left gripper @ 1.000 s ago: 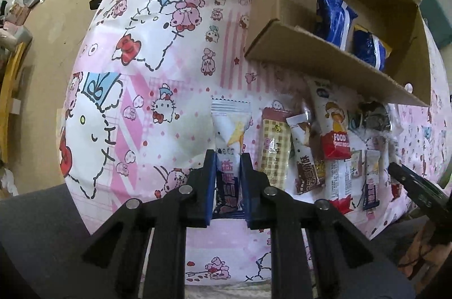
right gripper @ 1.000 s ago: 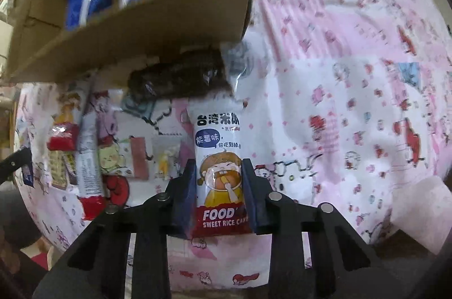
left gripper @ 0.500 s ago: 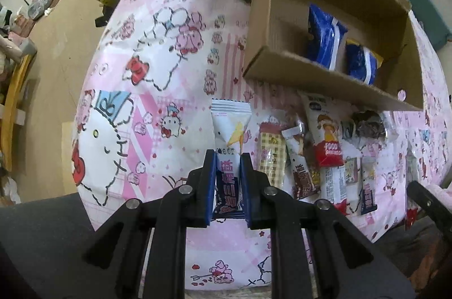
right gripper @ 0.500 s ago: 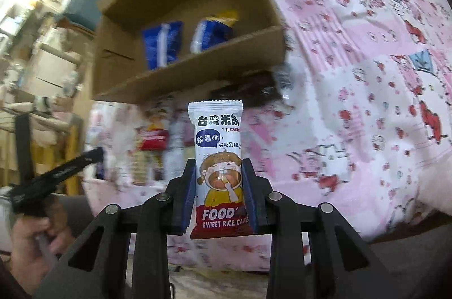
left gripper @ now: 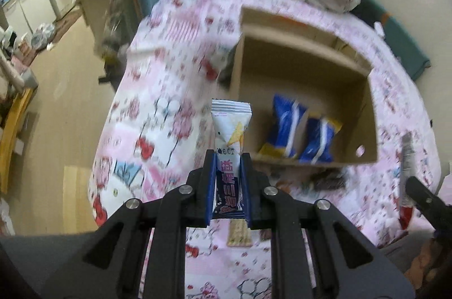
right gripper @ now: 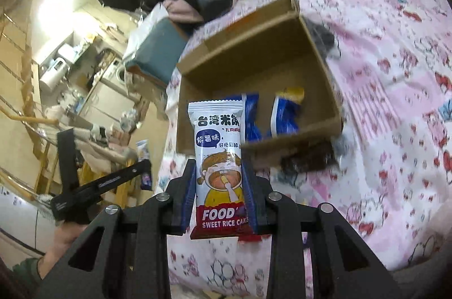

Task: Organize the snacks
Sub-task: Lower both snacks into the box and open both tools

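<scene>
While the left tongs [left gripper: 228, 174] pinch a white-and-purple snack packet [left gripper: 230, 141] at centre frame, the right tongs [right gripper: 219, 186] clamp a sweet rice cake packet [right gripper: 219, 169]. Both packets stand upright before the cardboard box [left gripper: 370, 112], where two blue packets [left gripper: 299, 135] lie, on the pink patterned tabletop [left gripper: 169, 90].

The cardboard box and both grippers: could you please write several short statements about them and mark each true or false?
1. The left gripper is shut on a white packet. True.
2. The right gripper is open. False: it is shut on the rice cake packet.
3. The cardboard box holds two blue packets. True.
4. The box stands on bare wood. False: it stands on a pink cartoon cloth.
</scene>
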A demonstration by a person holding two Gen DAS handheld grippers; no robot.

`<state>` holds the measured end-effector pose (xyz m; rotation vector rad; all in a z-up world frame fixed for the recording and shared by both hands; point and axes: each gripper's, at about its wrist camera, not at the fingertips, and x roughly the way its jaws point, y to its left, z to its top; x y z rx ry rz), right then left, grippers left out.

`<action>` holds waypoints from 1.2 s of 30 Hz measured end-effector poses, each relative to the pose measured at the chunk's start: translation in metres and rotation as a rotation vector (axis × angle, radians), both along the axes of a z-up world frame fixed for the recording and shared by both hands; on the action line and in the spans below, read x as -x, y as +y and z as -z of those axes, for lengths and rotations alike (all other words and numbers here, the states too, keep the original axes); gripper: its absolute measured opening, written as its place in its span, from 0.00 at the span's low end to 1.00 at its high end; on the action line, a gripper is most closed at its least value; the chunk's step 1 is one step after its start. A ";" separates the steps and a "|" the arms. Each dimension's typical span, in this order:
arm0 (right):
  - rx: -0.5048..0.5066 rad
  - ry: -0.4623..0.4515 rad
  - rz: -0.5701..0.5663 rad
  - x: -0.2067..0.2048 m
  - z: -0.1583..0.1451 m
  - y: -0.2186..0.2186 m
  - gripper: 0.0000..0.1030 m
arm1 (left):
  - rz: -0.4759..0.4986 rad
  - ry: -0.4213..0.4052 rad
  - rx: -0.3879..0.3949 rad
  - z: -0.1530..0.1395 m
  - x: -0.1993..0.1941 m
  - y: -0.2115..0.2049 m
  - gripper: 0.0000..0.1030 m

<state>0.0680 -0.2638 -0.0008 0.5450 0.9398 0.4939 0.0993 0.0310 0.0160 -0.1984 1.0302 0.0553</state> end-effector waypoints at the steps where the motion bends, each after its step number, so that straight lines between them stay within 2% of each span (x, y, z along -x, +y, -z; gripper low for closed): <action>1: 0.010 -0.008 0.007 -0.005 -0.003 -0.001 0.31 | 0.008 -0.016 0.001 -0.007 -0.005 -0.003 0.13; 7: 0.014 -0.035 0.049 -0.039 -0.014 -0.011 0.31 | 0.063 -0.071 -0.013 -0.032 -0.035 -0.022 0.13; 12: 0.023 -0.041 0.075 -0.066 -0.017 -0.014 0.31 | 0.095 -0.088 -0.014 -0.033 -0.058 -0.038 0.13; 25: 0.044 0.041 0.101 -0.112 0.022 -0.013 0.31 | 0.162 -0.040 -0.024 0.006 -0.103 -0.070 0.13; 32: 0.045 0.120 0.115 -0.121 0.048 -0.011 0.31 | 0.176 -0.045 -0.009 0.025 -0.114 -0.074 0.13; 36: 0.062 0.143 0.113 -0.125 0.056 -0.008 0.32 | 0.188 -0.065 -0.039 0.034 -0.118 -0.076 0.13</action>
